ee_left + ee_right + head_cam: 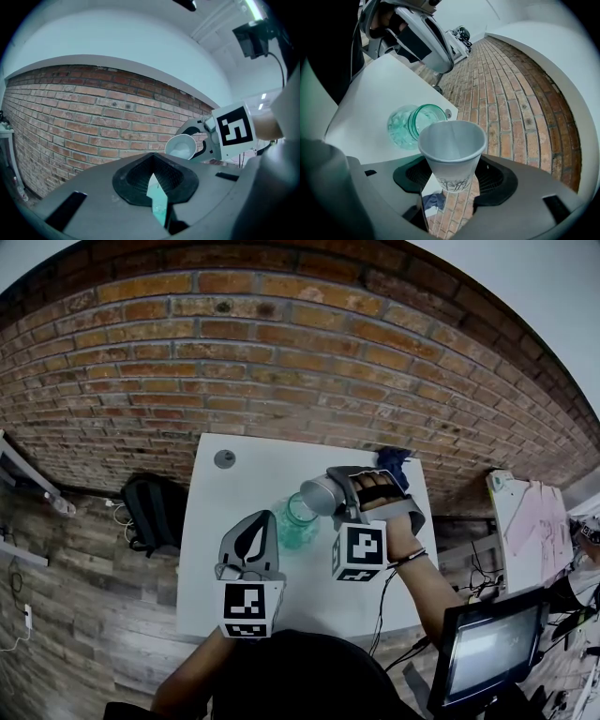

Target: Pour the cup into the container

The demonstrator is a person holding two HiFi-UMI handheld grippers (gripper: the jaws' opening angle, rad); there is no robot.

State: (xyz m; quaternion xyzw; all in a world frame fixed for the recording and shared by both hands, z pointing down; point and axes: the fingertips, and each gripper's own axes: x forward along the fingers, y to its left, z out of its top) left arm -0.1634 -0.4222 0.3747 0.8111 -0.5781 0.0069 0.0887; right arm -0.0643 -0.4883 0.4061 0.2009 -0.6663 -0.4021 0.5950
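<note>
1. The right gripper (453, 180) has its jaws standing wide and pressed on the lower wall of the paper cup (452, 149). The cup is tipped with its mouth towards the green glass jar (410, 125), which stands on the white table (246, 479). The cup's lip hangs just above and beside the jar's rim.
2. The left gripper (157, 190) has its jaws drawn together on nothing. It hovers near the jar without touching it, so the jar has no support.
3. The likeliest fault is a spill. The jar's mouth is narrow, and a lip that sits off centre would send the pour onto the table.
4. A harder squeeze would likely buckle the soft cup wall and bend the lip, so the stream would go astray.
5. If the lip knocks the rim, the unheld jar could slide or tip.
6. The right gripper view looks straight into the cup — its inside reads as plain white, and I cannot tell if anything is in it. It also shows something glinting low in the jar.
7. The head view shows neither, but it gives the layout: cup over rim, left gripper alongside, and a blue cloth (394, 461) at the table's far edge.
8. The left gripper view shows the cup's mouth from the front — the jar itself is out of sight there.
</note>
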